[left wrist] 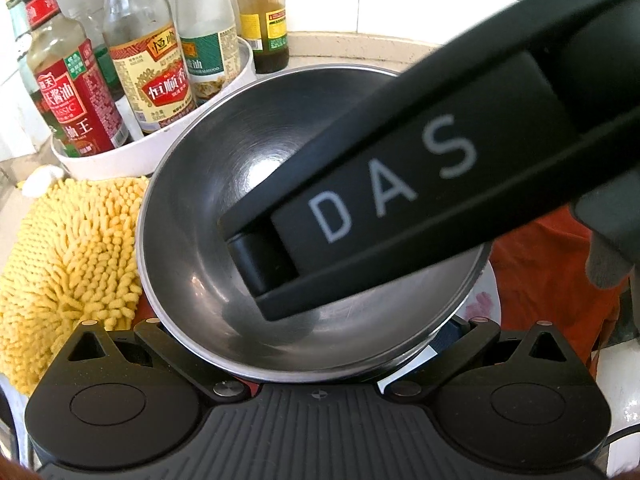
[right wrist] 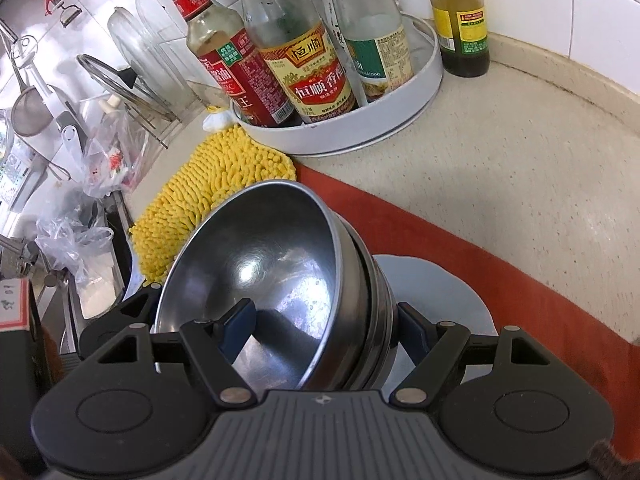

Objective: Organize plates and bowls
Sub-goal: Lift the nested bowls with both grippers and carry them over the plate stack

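Note:
A steel bowl (right wrist: 256, 272) is tilted on its side, nested in at least one other steel bowl (right wrist: 380, 304), above a pale plate (right wrist: 440, 292) on an orange cloth (right wrist: 460, 240). My right gripper (right wrist: 324, 332) is shut on the bowls' wall: one blue-padded finger (right wrist: 238, 328) inside, the other outside. In the left wrist view the steel bowl (left wrist: 224, 184) fills the middle, with the right gripper's black finger (left wrist: 400, 196) marked DAS reaching into it. My left gripper (left wrist: 316, 336) sits at the bowl's near rim, its jaws wide apart; its fingertips are hidden.
A white round tray (right wrist: 360, 120) of sauce bottles (right wrist: 304, 60) stands behind, one more bottle (right wrist: 460, 20) beside it. A yellow chenille mitt (right wrist: 212, 200) lies left of the bowls. Pot lids and utensils (right wrist: 120, 72) crowd the far left. A beige counter (right wrist: 500, 168) lies to the right.

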Motion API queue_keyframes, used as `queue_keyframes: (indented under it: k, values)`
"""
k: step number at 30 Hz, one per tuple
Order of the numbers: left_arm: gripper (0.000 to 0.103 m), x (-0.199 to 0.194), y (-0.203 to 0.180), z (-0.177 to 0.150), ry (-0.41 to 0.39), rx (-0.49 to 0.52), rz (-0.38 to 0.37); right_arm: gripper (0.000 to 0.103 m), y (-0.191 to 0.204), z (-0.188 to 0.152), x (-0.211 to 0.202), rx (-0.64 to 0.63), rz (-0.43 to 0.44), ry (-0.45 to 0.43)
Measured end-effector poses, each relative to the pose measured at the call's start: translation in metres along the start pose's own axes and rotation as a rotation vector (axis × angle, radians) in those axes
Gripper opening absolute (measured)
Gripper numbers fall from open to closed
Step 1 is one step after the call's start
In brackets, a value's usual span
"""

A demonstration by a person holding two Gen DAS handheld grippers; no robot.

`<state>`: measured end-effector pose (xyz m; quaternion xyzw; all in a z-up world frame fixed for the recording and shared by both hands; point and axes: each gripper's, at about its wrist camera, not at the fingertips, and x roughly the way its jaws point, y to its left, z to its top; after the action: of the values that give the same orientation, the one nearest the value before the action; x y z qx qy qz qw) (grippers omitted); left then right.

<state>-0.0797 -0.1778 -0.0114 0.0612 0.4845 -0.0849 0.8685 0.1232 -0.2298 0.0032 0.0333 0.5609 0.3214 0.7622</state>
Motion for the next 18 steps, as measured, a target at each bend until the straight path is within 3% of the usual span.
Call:
queue_keyframes:
  k: [18]
  values:
    - [0.103, 0.012, -0.012, -0.007, 0.000, 0.000, 0.013, 0.071, -0.001, -0.013, -0.003, -0.010, -0.031, 0.005]
